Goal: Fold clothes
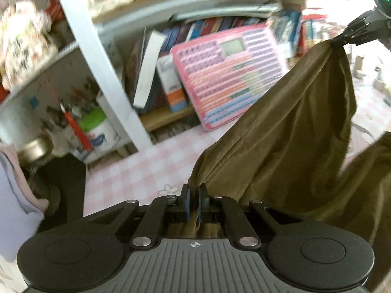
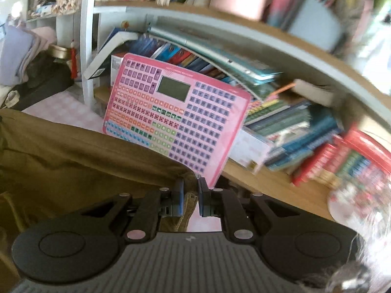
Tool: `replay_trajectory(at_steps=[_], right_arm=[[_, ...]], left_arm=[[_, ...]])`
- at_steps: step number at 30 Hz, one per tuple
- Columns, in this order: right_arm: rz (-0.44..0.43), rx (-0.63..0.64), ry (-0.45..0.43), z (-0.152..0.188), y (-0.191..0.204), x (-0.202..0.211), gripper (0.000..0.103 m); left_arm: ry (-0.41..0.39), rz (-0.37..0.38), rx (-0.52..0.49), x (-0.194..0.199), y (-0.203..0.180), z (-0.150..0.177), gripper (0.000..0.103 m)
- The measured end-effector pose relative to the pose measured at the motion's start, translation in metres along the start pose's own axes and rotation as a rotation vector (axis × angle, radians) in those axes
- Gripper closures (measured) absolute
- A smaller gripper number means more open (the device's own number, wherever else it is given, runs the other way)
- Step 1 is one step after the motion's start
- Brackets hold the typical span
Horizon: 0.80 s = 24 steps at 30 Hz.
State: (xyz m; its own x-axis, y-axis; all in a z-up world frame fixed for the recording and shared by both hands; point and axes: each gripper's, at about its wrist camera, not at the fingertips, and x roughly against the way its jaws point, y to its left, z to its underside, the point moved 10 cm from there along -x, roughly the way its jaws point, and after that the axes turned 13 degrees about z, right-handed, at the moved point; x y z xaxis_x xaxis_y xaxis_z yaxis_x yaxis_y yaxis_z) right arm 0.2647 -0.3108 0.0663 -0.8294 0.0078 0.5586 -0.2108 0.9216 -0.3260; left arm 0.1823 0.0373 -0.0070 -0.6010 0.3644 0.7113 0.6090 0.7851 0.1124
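Observation:
An olive-brown garment (image 1: 288, 131) hangs lifted above the pink checked table (image 1: 146, 168), stretched between both grippers. My left gripper (image 1: 194, 190) is shut on one corner of it, cloth bunched between the pads. At the top right of the left wrist view my right gripper (image 1: 336, 42) pinches the other corner. In the right wrist view the right gripper (image 2: 190, 185) is shut on the garment (image 2: 73, 161), which spreads off to the left.
A white bookshelf (image 1: 97, 56) stands behind the table, packed with books (image 2: 293, 127). A pink learning tablet (image 2: 176, 117) leans against them. At the left are a white jar with a green lid (image 1: 97, 127), a red tassel (image 1: 78, 129) and folded pale cloth (image 2: 17, 53).

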Motion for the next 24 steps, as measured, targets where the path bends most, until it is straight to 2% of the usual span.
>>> replay_trajectory(at_steps=[4, 8, 12, 14, 16, 18, 21, 24], right_arm=[[0.063, -0.055, -0.009, 0.038, 0.007, 0.062, 0.093], [0.104, -0.105, 0.038, 0.101, 0.023, 0.123, 0.093], [0.129, -0.169, 0.147, 0.176, 0.05, 0.158, 0.091], [0.151, -0.197, 0.231, 0.214, 0.065, 0.168, 0.085], [0.196, -0.216, 0.302, 0.242, 0.076, 0.175, 0.068], [0.213, -0.258, 0.348, 0.262, 0.085, 0.186, 0.065], [0.19, -0.371, 0.381, 0.274, 0.097, 0.202, 0.059], [0.161, -0.505, 0.404, 0.279, 0.108, 0.212, 0.052]], left_arm=[[-0.039, 0.036, -0.066, 0.037, -0.034, 0.016, 0.098], [-0.027, 0.097, -0.1, 0.059, -0.069, 0.053, 0.098], [0.013, 0.144, -0.113, 0.066, -0.101, 0.095, 0.093], [0.049, 0.162, -0.096, 0.065, -0.112, 0.118, 0.091], [0.073, 0.172, -0.042, 0.065, -0.117, 0.138, 0.09], [0.082, 0.183, 0.044, 0.069, -0.118, 0.154, 0.089], [0.075, 0.193, 0.222, 0.078, -0.113, 0.173, 0.088], [0.039, 0.22, 0.471, 0.088, -0.106, 0.187, 0.076]])
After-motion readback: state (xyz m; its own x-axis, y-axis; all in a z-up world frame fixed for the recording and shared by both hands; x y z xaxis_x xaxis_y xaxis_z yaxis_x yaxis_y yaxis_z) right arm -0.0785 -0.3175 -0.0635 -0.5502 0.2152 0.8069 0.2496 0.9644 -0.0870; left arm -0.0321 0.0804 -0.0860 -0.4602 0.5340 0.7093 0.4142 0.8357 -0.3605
